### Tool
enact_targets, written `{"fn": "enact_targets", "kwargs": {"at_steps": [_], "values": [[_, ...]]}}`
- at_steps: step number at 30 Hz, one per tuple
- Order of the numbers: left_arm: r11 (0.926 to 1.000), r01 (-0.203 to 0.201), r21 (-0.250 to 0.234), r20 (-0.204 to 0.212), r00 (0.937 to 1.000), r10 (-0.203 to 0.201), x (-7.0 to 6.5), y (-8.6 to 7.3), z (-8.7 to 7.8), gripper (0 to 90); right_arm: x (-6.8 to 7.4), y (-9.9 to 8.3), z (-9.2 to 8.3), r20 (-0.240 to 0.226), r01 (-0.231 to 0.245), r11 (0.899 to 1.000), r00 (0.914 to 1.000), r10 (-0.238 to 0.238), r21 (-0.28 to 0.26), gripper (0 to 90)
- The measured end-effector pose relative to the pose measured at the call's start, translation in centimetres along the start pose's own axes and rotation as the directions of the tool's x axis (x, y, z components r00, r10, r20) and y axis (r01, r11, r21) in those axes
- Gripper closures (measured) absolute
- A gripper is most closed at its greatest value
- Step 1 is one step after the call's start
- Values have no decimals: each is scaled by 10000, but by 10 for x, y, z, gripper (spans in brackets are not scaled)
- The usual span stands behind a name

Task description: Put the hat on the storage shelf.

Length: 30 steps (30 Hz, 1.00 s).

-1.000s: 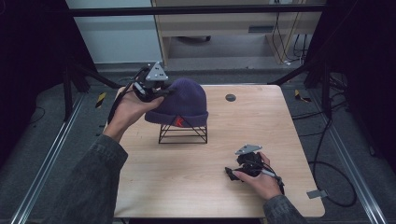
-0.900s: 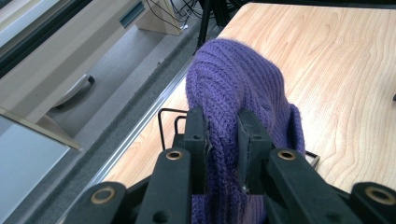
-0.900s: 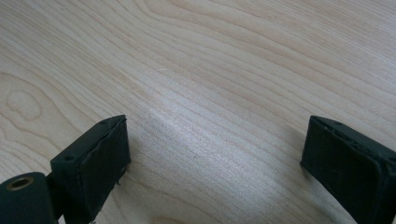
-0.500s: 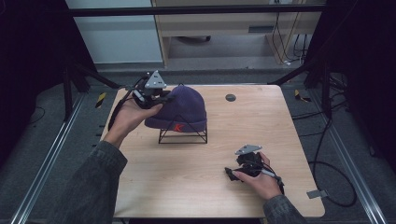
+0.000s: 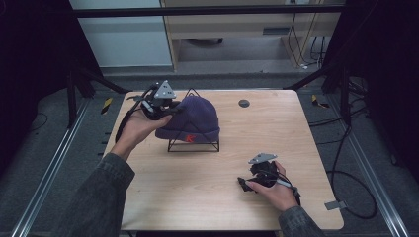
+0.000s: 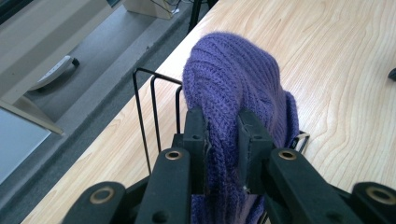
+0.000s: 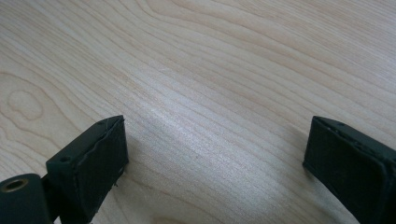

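Beanie (image 5: pixel 191 119) sits draped on the wire stand (image 5: pixel 193 144), a fold pinched in the left gripper (image 6: pixel 223 140), so peel upward slowly, clear of the wires, while the right gripper (image 7: pixel 215 154) rests agape on the table (image 5: pixel 197 197).

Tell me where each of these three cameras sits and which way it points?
High view: above the person's side, looking forward and down on the table; both forearms, left gripper and right gripper show.
Left gripper view: rides the left gripper, looking along its jaws, pinched on the purple hat over a wire stand.
Right gripper view: rides the right gripper, looking down at bare wood between wide-apart jaws.
Shared: high and left gripper views both show hat and stand.
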<state>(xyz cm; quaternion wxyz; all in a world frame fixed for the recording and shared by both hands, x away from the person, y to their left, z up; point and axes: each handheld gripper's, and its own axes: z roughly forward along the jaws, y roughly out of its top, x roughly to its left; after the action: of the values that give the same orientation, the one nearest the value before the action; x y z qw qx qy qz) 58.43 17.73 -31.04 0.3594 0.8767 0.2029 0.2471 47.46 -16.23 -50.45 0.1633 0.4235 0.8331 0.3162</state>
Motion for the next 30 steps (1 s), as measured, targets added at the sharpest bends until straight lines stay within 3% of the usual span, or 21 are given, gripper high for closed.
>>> {"fn": "enact_targets", "kwargs": {"at_steps": [11, 15, 23, 30], "values": [[9996, 220, 182, 104, 9997, -222, -2, -13, 5, 743, 0, 0, 0, -14, 2, 10000, 10000, -2, -12, 59], [9984, 90, 560, 118, 9999, -96, -1, -15, 5, 733, 0, 0, 0, -27, 15, 10000, 10000, -15, -26, 58], [9938, 449, 1021, 205, 9987, -473, -2, -30, 9, 723, 0, 0, 0, -50, 2, 10000, 10000, -2, -33, 58], [9921, 544, 1133, 202, 9982, -571, -4, -37, 10, 699, 1, 0, 0, -45, 33, 10000, 10000, -33, -36, 56]]}}
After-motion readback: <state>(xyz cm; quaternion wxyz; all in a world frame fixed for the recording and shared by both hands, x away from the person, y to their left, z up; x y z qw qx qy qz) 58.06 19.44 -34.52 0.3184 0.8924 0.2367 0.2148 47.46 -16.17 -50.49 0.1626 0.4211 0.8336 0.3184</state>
